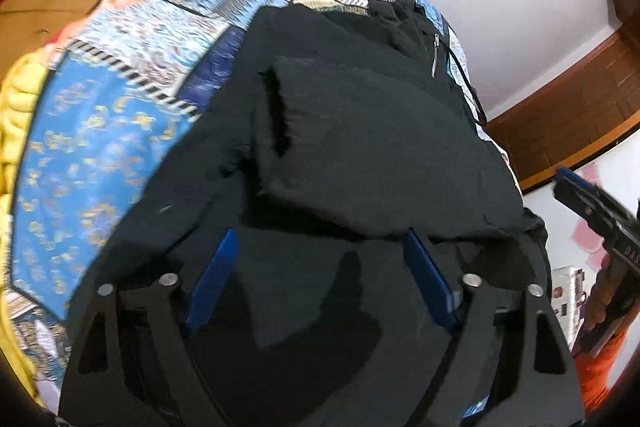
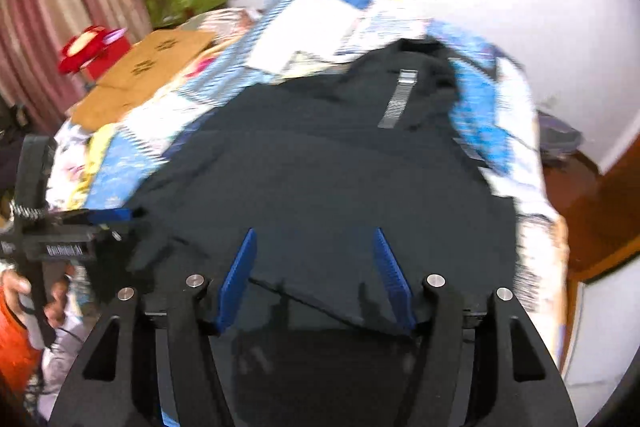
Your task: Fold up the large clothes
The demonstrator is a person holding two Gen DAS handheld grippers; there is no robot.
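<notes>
A large black garment (image 1: pixel 360 131) with a zip lies spread on a bed; part of it is folded over onto itself. It also shows in the right wrist view (image 2: pixel 320 167), with a grey striped tag near its far end. My left gripper (image 1: pixel 320 239) is open and empty, hovering over the near edge of the garment. My right gripper (image 2: pixel 314 239) is open and empty above the garment's near part. In the left wrist view the right gripper (image 1: pixel 592 203) is at the right edge. In the right wrist view the left gripper (image 2: pixel 100 219) is at the left edge.
The bed has a blue and white patchwork cover (image 1: pixel 100 147). A flat cardboard box (image 2: pixel 148 75) lies on its far left side. A yellow blanket (image 1: pixel 16 131) is at the left. Pink curtains (image 2: pixel 60 7), a white wall and wooden floor (image 2: pixel 600 219) surround the bed.
</notes>
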